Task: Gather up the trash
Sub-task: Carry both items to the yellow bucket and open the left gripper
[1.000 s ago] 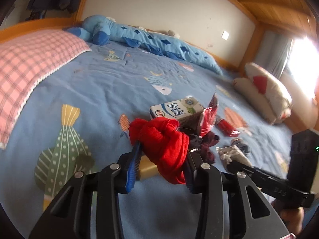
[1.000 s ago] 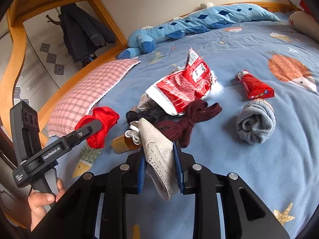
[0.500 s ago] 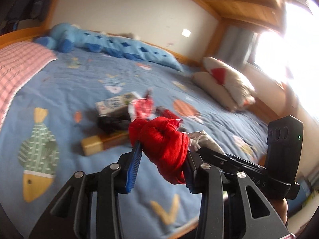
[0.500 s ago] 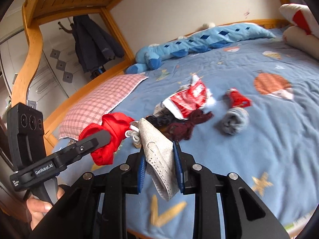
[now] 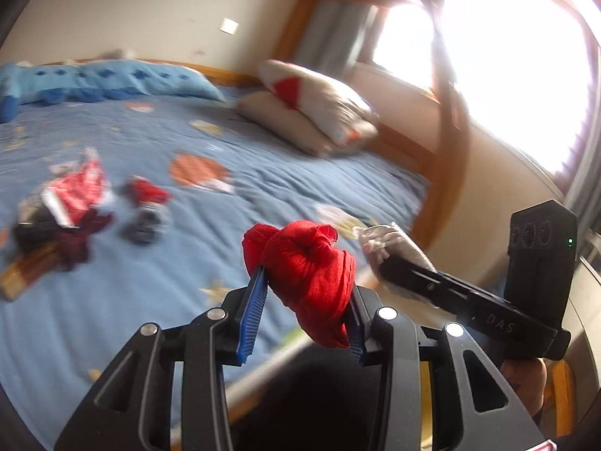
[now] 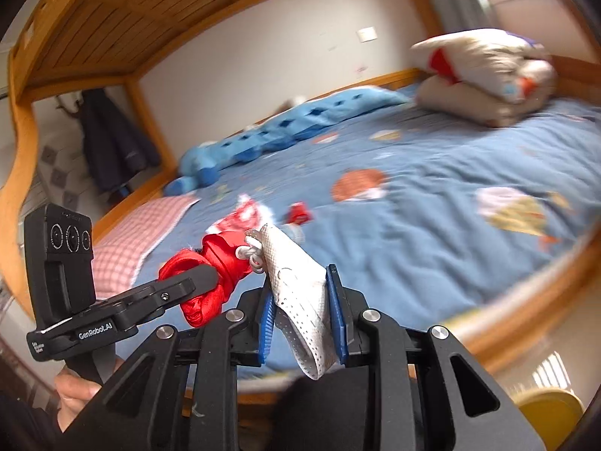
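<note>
My left gripper is shut on a knotted red cloth, held in the air past the bed's near edge. My right gripper is shut on a white perforated cloth with a knotted cord. Each gripper shows in the other's view: the right one to the right with the white cloth, the left one to the left with the red cloth. On the blue bedspread lie a red snack bag, a small red wrapper, a grey sock roll, dark socks and a brown stick.
Folded cream quilts lie at the far right of the bed, a blue plush along the wall, a pink checked pillow at left. The wooden bed rail runs below. A yellow round object sits at lower right.
Both grippers have pulled back from the bed and swung to the right, still holding their cloths. The trash pile is now farther away and to the left.
</note>
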The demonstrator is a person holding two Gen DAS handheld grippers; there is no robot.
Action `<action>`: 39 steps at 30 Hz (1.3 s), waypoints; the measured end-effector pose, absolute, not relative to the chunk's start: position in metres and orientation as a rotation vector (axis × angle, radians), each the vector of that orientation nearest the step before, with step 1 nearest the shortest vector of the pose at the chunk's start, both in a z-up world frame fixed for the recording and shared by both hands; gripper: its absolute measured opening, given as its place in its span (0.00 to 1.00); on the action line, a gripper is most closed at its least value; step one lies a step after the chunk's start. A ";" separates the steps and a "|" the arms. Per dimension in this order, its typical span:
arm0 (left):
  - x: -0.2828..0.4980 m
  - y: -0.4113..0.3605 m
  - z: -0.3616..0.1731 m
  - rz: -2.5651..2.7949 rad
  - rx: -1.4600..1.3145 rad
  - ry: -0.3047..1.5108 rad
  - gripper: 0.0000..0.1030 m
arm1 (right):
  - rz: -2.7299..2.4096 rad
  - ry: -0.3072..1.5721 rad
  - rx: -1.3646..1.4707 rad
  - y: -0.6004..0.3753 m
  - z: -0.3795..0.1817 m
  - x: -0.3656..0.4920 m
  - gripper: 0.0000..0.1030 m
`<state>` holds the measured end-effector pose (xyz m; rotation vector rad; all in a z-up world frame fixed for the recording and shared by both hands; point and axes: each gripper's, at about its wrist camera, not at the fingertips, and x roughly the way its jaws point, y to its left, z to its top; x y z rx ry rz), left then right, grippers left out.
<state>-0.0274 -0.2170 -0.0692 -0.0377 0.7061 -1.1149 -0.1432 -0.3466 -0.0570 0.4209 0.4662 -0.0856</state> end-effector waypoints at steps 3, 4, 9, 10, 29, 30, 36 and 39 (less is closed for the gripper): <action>-0.046 -0.244 -0.074 -1.183 0.001 0.729 0.38 | -0.167 0.458 0.432 -0.362 -0.057 -0.181 0.24; -0.055 -0.255 -0.076 -1.212 0.020 0.738 0.38 | -0.195 0.457 0.439 -0.368 -0.058 -0.197 0.24; -0.089 -0.293 -0.087 -1.304 0.104 0.779 0.38 | -0.296 0.458 0.488 -0.385 -0.070 -0.253 0.24; -0.097 -0.302 -0.091 -1.325 0.127 0.790 0.38 | -0.320 0.461 0.504 -0.389 -0.075 -0.266 0.24; -0.222 -0.412 -0.156 -1.595 0.451 0.975 0.79 | -0.606 0.527 0.664 -0.434 -0.132 -0.400 0.25; -0.224 -0.414 -0.157 -1.587 0.475 0.965 0.80 | -0.612 0.529 0.672 -0.435 -0.135 -0.403 0.25; -0.218 -0.412 -0.164 -1.546 0.530 0.939 0.86 | -0.619 0.549 0.691 -0.436 -0.145 -0.406 0.25; -0.213 -0.410 -0.162 -1.531 0.529 0.931 0.88 | -0.616 0.565 0.696 -0.436 -0.149 -0.404 0.25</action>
